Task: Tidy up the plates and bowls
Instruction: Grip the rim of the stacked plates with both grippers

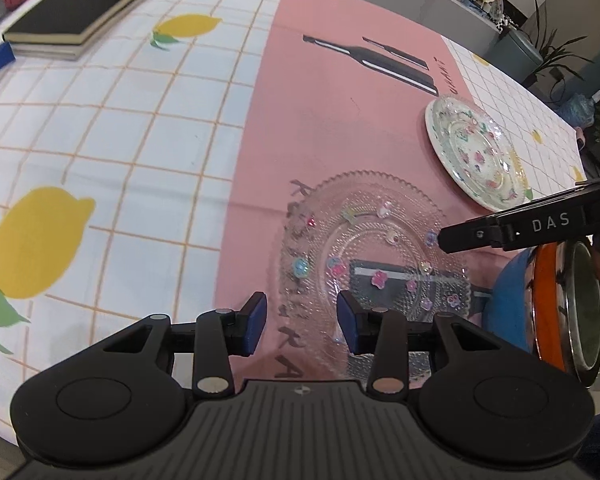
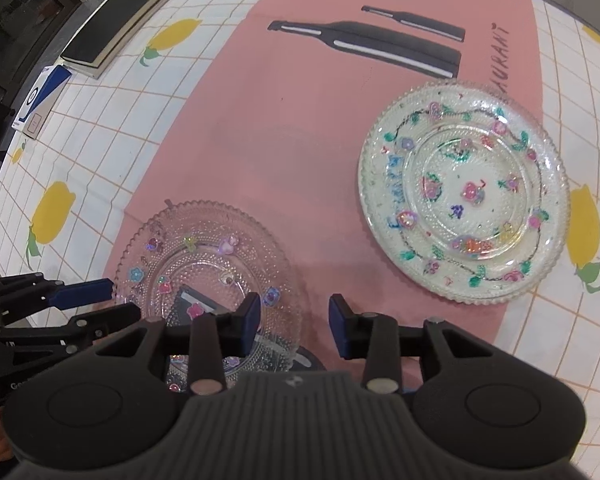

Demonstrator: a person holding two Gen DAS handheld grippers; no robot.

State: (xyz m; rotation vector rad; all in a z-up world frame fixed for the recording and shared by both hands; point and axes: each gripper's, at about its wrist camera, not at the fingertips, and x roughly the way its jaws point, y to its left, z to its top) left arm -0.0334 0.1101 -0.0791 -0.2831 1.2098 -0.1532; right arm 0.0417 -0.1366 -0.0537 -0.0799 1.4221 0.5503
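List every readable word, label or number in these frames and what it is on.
"DAS": on the right hand-held gripper.
"AURANT": end of a cut-off word on the pink mat.
Grey letters under the clear glass plate: unreadable.
Blue-white box label: too small.

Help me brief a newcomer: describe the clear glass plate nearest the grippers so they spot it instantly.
Find the pink mat printed with black bottles, lying on the lemon tablecloth. At its near edge sits the clear plate, beaded glass with small flower stickers. Unlike the white-looking painted plate beside it, you see the mat straight through it.
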